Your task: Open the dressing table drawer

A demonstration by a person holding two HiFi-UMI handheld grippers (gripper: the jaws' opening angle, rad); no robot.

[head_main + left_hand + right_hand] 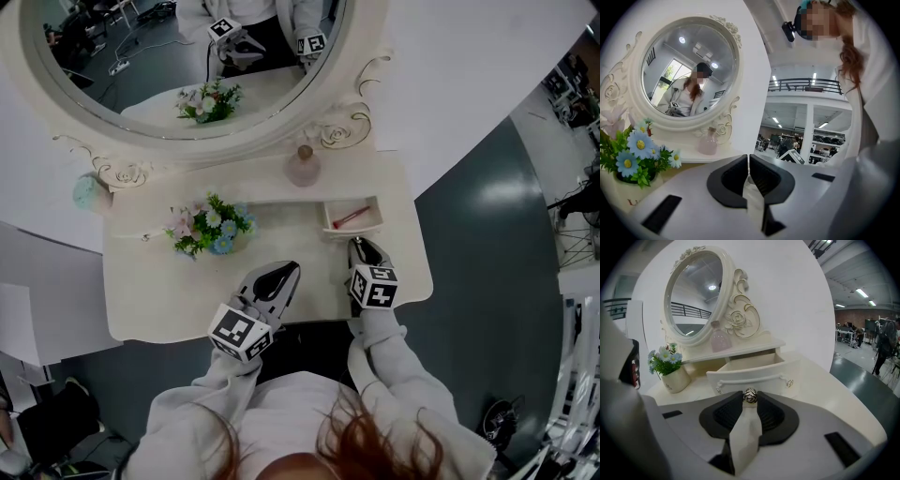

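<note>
The shallow cream wooden drawer (352, 217) of the cream desk (187, 309) is at the 3 o'clock side of the white pot of blue and pink flowers (208, 228). It stands pulled out toward 6 o'clock, with its long axis running 9 to 3 o'clock in the head view. The right tool (750, 397) pinches the drawer's small silver rose-shaped knob (750, 394). The left tool (748, 164) is pressed together and empty. Print on the pot is too small to read.

cream drawer (754, 374) pulled open; metal knob (750, 395) front-centre

A big work hall: mezzanine railing (806, 85), ceiling strip lights (862, 293), distant workstations (848, 333).
</note>
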